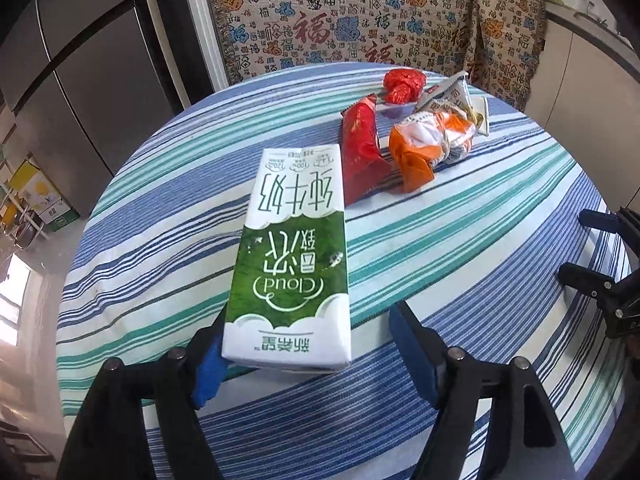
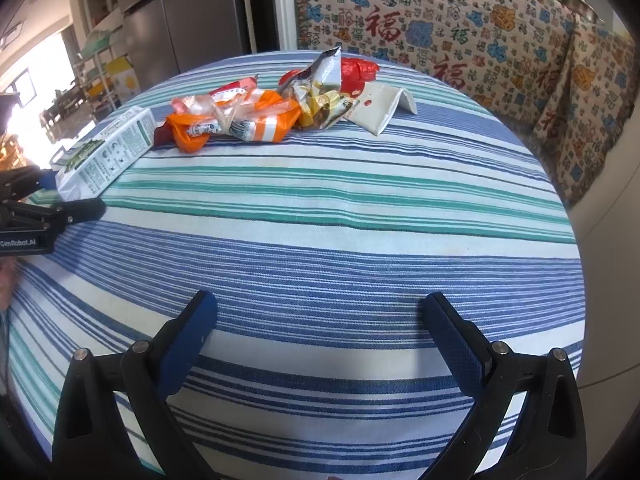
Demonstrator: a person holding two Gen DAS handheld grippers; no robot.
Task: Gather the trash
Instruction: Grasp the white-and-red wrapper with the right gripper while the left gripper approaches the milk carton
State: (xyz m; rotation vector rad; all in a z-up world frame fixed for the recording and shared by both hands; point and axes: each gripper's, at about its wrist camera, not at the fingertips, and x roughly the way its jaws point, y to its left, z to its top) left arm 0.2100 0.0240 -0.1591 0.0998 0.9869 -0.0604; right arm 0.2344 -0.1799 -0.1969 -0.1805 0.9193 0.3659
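Observation:
A green and white milk carton [image 1: 292,248] lies flat on the striped round table [image 1: 460,240], with its near end between the fingers of my left gripper [image 1: 308,320]. The left blue pad touches the carton's side, while the right pad stands clear of it, so the jaws are open. The right wrist view shows the same carton [image 2: 108,148] and left gripper [image 2: 66,194] at the left edge. Beyond the carton lie a red wrapper [image 1: 362,152], an orange wrapper [image 1: 424,148] and a crumpled red bag [image 1: 402,86]. My right gripper [image 2: 320,300] hovers open over bare cloth, holding nothing.
A torn silver snack bag [image 2: 324,88] and a folded white card [image 2: 380,108] lie in the far pile. A sofa with a patterned throw [image 2: 460,32] stands behind the table and a steel fridge [image 1: 100,80] to the left. The table edge drops off at the left.

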